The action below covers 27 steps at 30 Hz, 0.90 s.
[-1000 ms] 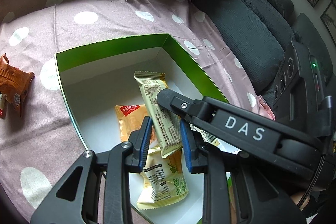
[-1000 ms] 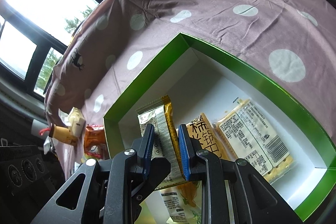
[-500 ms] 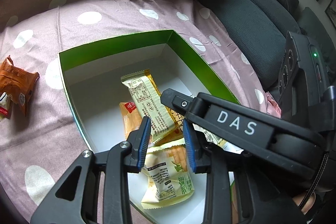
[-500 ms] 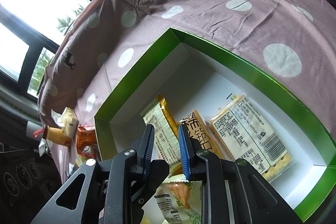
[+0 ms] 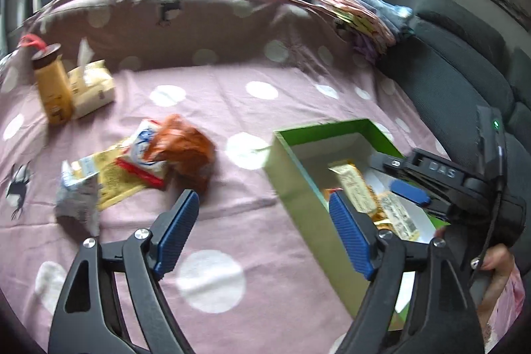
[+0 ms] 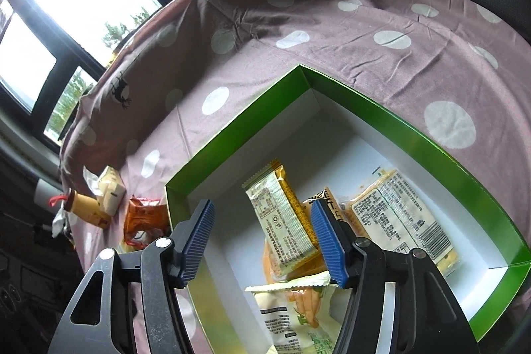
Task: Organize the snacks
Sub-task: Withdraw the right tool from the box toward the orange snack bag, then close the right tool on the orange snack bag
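Note:
A green box with a white inside lies on the dotted purple cloth; it also shows at the right of the left wrist view. Several snack packs lie in it, a gold bar on top. My right gripper is open and empty just above the box. My left gripper is open and empty above the cloth, left of the box. Loose snacks lie ahead of it: an orange bag, a white and red pack, a yellow pack and a silver pack.
A brown bottle and a tissue pack stand at the far left. Folded cloths lie at the back right. A dark sofa runs along the right. Windows are behind.
My right gripper has opened and let go of the gold bar, which now lies in the box. My left gripper has opened wide and swung left, away from the box toward the loose snacks.

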### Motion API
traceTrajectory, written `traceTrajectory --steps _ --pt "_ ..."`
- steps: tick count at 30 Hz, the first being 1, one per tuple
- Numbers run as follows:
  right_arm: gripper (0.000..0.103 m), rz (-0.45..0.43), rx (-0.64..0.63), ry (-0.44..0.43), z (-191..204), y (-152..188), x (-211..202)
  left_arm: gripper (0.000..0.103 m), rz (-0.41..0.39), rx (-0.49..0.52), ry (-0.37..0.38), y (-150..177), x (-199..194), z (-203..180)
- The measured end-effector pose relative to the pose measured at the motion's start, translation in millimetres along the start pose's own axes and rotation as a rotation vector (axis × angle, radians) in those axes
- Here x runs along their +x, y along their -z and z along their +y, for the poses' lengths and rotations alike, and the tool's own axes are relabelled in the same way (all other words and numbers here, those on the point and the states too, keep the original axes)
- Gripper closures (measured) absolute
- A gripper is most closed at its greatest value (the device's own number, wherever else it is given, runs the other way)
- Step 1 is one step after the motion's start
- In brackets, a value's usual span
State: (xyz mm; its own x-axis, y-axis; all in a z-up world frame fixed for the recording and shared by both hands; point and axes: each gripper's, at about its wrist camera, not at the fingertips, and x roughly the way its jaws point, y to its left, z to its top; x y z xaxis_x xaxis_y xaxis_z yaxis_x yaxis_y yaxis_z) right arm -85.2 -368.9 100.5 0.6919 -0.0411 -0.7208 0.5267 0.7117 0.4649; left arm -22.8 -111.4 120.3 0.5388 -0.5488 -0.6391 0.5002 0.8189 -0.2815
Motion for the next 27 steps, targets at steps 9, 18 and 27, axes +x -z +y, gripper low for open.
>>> traceTrajectory --steps 9,18,27 --pt "0.028 0.001 -0.097 -0.019 43 10 5 0.016 -0.018 -0.377 -0.286 26 -37 152" --pt "0.017 0.113 -0.256 -0.137 144 18 42 0.016 0.009 -0.553 -0.345 38 -44 201" --pt "0.017 0.263 -0.259 0.057 186 17 146 0.016 0.025 -0.568 -0.28 37 -40 204"
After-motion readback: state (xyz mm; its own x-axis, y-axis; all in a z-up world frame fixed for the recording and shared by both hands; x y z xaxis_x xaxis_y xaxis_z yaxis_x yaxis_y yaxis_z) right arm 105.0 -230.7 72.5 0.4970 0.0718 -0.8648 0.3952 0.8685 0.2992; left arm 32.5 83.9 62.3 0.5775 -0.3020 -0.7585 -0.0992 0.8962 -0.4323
